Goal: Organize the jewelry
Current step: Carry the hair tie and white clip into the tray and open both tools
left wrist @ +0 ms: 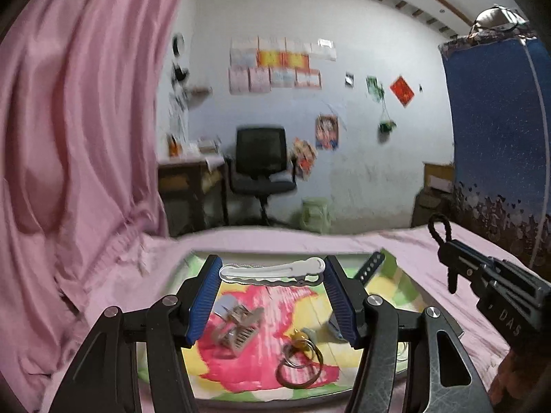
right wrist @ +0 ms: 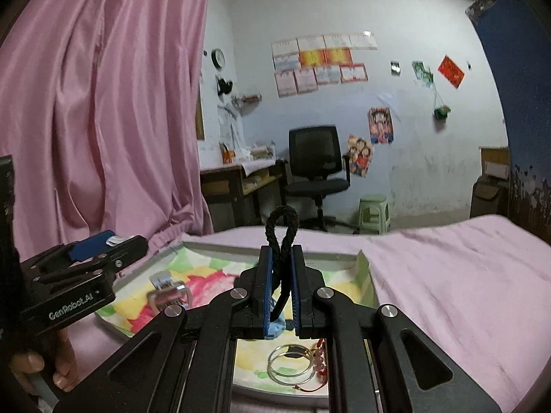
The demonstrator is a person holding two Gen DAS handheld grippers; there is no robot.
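The left gripper (left wrist: pixel 272 272) holds a long silver hair clip (left wrist: pixel 272 271) by its two ends, and its blue pads (left wrist: pixel 206 296) press on the clip from both sides. The clip hangs in the air above a tray (left wrist: pixel 392 265) that has a bright pink, yellow and green picture inside. The tray sits on a bed with a pink sheet (right wrist: pixel 447 275). Down in the tray lie two thin metal rings (left wrist: pixel 299 364) that touch each other, and a silver watch (left wrist: pixel 237 327) lies near them to the left. In the right wrist view the right gripper (right wrist: pixel 281 268) is closed tight on a black braided cord (right wrist: pixel 282 230). The cord makes a loop that sticks up above the pads, and its tail hangs down between them. Under this gripper the two rings (right wrist: pixel 291 364) show again, with some red and pink beads (right wrist: pixel 320 358) just beside them. A hand (right wrist: pixel 44 368) grips the handle of the left gripper at the bottom left. A big pink curtain (right wrist: pixel 103 103) hangs on the left. A black chair (right wrist: pixel 315 161) and a green stool (right wrist: pixel 373 211) stand by the far wall.
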